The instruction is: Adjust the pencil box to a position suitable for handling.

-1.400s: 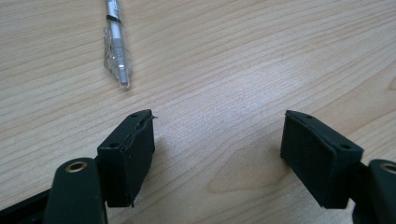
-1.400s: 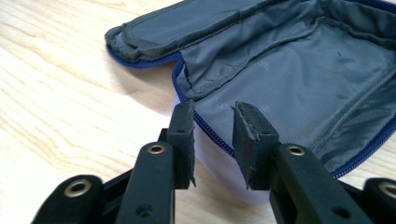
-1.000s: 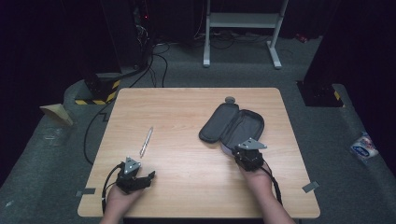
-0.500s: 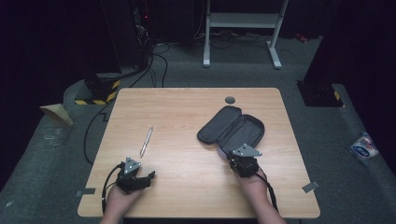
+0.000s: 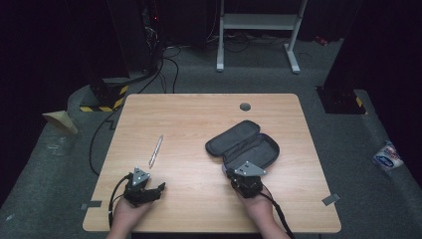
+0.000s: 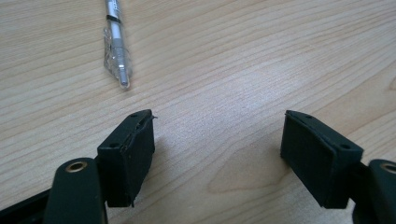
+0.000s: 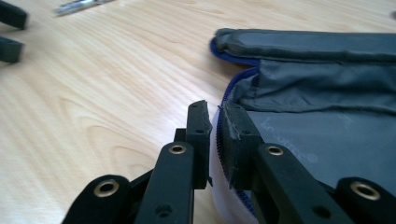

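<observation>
- The right gripper (image 7: 212, 122) is clamping the near edge of the open pencil case (image 5: 244, 144), its jaws closed on the case's wall just beside the blue zipper (image 7: 223, 100); pinching the rim there is probably keeping the case steady and open for loading.
- The pencil case is lying unzipped on the right half of the wooden table (image 5: 199, 119), both halves spread flat, slanting from near right toward far left.
- The left gripper (image 6: 219, 140) is resting on the near left of the table, jaws standing wide apart with nothing between them.
- The pen (image 6: 116, 42) is lying just beyond those open jaws, well apart from the case, so the left gripper seems placed for picking it up.
</observation>
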Tool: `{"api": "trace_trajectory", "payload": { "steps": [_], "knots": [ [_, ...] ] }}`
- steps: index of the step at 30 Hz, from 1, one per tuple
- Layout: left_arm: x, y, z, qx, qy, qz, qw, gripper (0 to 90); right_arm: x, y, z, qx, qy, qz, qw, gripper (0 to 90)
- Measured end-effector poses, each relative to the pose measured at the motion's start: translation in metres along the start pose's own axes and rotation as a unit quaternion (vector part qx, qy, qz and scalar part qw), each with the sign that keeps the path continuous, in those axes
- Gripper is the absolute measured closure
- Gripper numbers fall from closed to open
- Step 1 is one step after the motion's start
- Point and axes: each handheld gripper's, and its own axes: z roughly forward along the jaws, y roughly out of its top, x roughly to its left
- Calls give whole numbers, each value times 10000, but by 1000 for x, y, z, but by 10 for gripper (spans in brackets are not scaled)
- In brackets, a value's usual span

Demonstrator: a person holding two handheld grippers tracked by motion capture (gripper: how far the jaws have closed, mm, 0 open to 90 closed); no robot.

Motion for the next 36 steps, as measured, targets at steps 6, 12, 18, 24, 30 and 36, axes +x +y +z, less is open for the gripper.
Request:
{"api": "trace_trajectory", "payload": {
  "steps": [6,12,18,24,30,36],
  "knots": [
    [0,0,0,1,0,1,10000,262,15,2,6,-13,174,-62,9998,804],
    [0,0,0,9,2,2,10000,262,21,4,4,-10,266,-125,9996,755],
    [0,0,0,6,2,0,10000,262,15,7,-6,-99,266,-81,9996,673],
    [0,0,0,4,-1,-12,10000,262,2,8,-14,-188,105,19,9998,651],
    [0,0,0,8,-3,-9,10000,264,-26,8,-27,-208,-309,140,9992,596],
    [0,0,0,17,-28,38,10000,265,-78,7,-36,-77,-962,474,9942,573]
  ]
}}
